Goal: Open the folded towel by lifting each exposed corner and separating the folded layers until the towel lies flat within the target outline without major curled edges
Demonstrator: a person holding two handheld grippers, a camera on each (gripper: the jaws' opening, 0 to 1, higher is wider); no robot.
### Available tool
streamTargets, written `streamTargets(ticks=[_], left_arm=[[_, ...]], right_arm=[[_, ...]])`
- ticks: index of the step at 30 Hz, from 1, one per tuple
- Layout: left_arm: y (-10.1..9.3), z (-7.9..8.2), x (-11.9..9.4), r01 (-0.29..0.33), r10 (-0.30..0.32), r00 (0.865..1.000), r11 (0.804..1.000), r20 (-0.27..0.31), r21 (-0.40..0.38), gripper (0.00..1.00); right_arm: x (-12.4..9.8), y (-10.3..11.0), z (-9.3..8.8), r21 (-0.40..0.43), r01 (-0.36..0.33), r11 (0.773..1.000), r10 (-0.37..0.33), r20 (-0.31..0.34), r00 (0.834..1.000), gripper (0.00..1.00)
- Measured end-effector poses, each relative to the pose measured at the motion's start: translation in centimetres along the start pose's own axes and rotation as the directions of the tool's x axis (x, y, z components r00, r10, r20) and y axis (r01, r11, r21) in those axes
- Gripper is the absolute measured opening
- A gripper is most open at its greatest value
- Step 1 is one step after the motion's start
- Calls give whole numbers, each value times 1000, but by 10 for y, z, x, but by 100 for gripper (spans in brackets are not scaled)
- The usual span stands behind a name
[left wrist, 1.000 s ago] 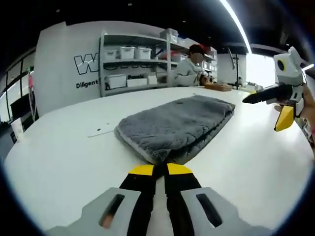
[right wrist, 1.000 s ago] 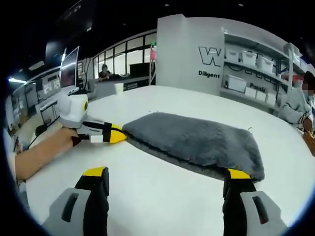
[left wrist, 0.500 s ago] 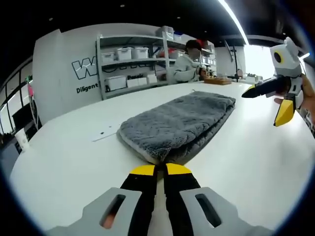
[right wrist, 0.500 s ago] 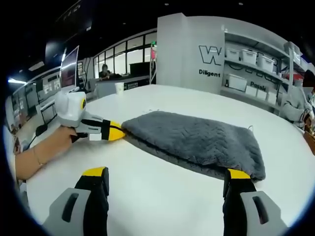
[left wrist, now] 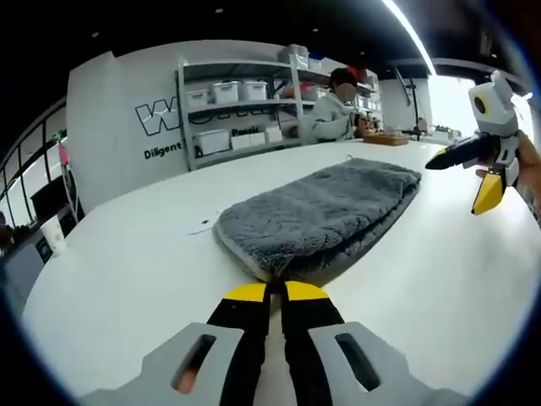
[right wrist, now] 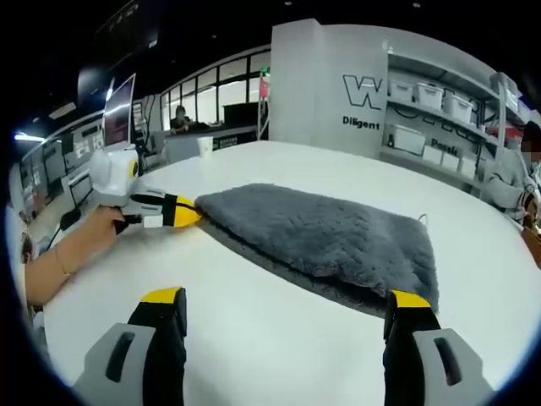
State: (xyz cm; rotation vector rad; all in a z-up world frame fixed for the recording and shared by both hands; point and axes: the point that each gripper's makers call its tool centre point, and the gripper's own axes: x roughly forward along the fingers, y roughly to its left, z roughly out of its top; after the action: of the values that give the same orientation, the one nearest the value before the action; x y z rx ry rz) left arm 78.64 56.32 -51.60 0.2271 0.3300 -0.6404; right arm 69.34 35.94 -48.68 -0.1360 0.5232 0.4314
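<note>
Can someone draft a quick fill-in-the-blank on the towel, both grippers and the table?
1. The towel is ____ in colour.
2. The left gripper has its jaws ____ on the towel's near corner.
3. The right gripper has its jaws ____, with nothing between them.
4. The table under the towel is ____.

Missing words: grey; shut; open; white

We see a bright room; a long light strip [left wrist: 406, 30] on the dark ceiling glows so hard it looks pure white, and a window [left wrist: 444, 106] far behind is washed out too. The white table [left wrist: 127, 279] shines softly and shows only a faint shadow under the grey towel [right wrist: 325, 237]; the pictures are sharp in the middle. Near the round edges everything bends and curves; the shelves [right wrist: 439, 118] look bowed and a bit blurry.
</note>
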Motion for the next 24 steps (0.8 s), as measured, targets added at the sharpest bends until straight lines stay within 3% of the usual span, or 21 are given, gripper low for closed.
streamTargets(ticks=[24], left_arm=[[58, -25, -48, -99, 98, 995, 995, -31, -27, 4]], right_arm=[[5, 1, -7, -2, 3, 1000, -3, -30, 1000, 97]])
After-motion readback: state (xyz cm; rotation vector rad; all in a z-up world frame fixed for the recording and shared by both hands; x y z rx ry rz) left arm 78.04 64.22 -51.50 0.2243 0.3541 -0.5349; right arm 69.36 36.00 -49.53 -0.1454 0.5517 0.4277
